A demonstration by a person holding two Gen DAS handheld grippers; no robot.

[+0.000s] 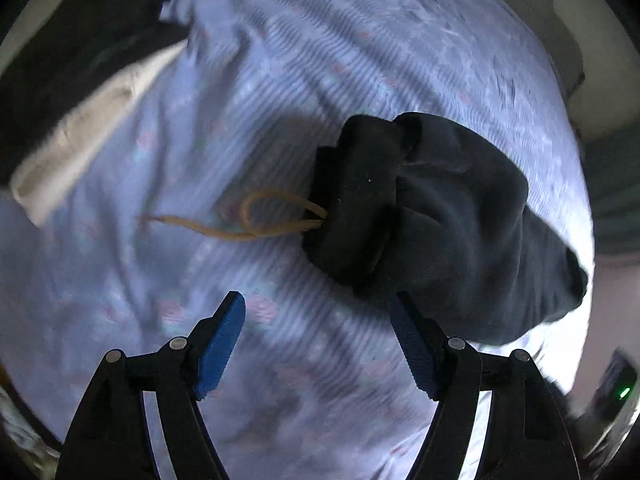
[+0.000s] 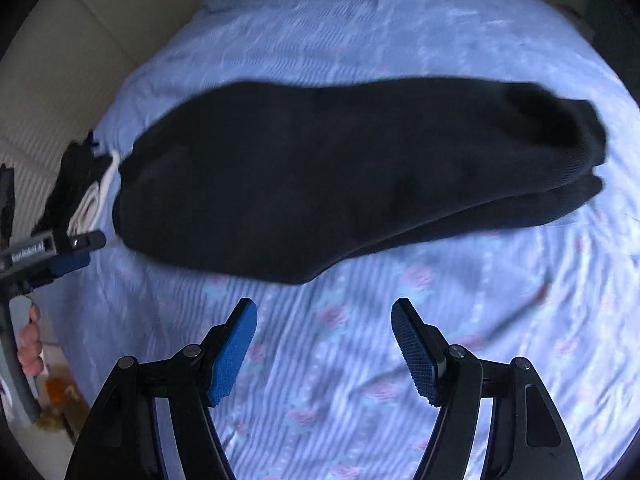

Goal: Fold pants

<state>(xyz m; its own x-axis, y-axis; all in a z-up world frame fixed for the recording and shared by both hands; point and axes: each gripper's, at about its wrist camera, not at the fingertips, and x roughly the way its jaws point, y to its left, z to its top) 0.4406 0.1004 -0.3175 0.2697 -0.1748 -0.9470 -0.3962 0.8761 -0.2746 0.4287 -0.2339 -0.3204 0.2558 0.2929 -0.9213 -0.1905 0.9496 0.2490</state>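
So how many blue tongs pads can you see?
4. Two on the left tongs, one on each side: blue ribbed pads. Two on the right tongs as well. Both tongs are open, above the striped lavender bedsheet.

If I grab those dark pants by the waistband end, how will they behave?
The dark pants would probably sag limply: the cloth bunches in soft folds at the waistband. The tan drawstring lies loose and would likely dangle. The fabric looks thick, so the open left tool should grip it.
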